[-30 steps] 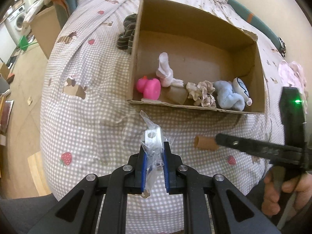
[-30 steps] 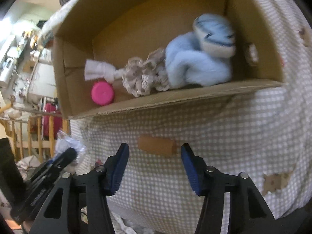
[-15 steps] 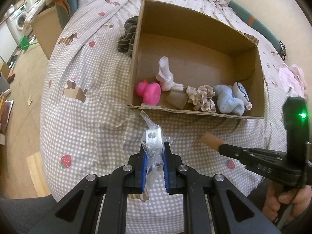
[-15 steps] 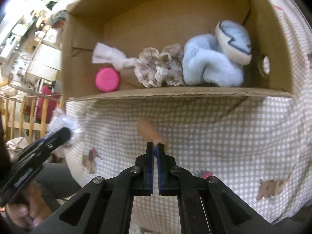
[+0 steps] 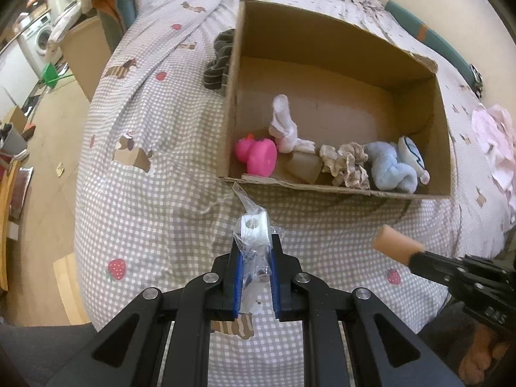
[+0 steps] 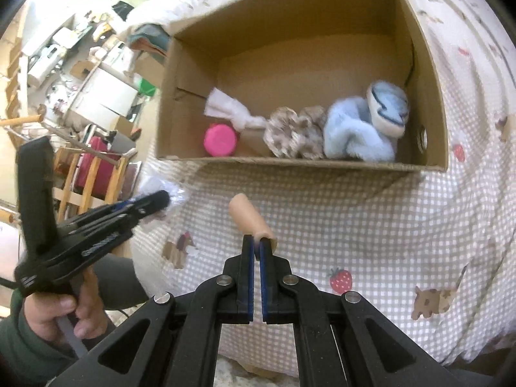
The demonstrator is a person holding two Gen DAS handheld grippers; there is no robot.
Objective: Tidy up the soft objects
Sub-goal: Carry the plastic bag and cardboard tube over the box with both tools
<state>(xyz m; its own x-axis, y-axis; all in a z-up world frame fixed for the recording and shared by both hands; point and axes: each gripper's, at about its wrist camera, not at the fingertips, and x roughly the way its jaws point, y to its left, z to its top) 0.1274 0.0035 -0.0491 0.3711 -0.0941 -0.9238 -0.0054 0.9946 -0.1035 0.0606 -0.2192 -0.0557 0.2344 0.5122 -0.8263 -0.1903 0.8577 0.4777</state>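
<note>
My right gripper [image 6: 257, 241] is shut on one end of a tan soft cylinder [image 6: 247, 216], held above the checked bedspread in front of the cardboard box [image 6: 300, 163]; the same cylinder [image 5: 391, 245] shows at the right of the left wrist view. My left gripper [image 5: 254, 238] is shut on a clear plastic bag with a white piece inside [image 5: 253, 230]. Along the box's near wall lie a pink rubber duck [image 5: 256, 154], a knotted white cloth [image 5: 285, 125], a beige scrunchie [image 5: 346, 163] and a pale blue plush [image 5: 391, 167].
The box [image 5: 335, 188] rests on a bed with a checked cover printed with strawberries and dogs. A dark striped cloth [image 5: 221, 61] lies beside the box's left wall. Pink fabric [image 5: 498, 148] sits at the right. Floor, wooden furniture [image 6: 80, 174] and clutter lie off the bed's left edge.
My right gripper closed on the tan cylinder and lifted it off the bedspread, tilting it. My left gripper kept still with the bag.
</note>
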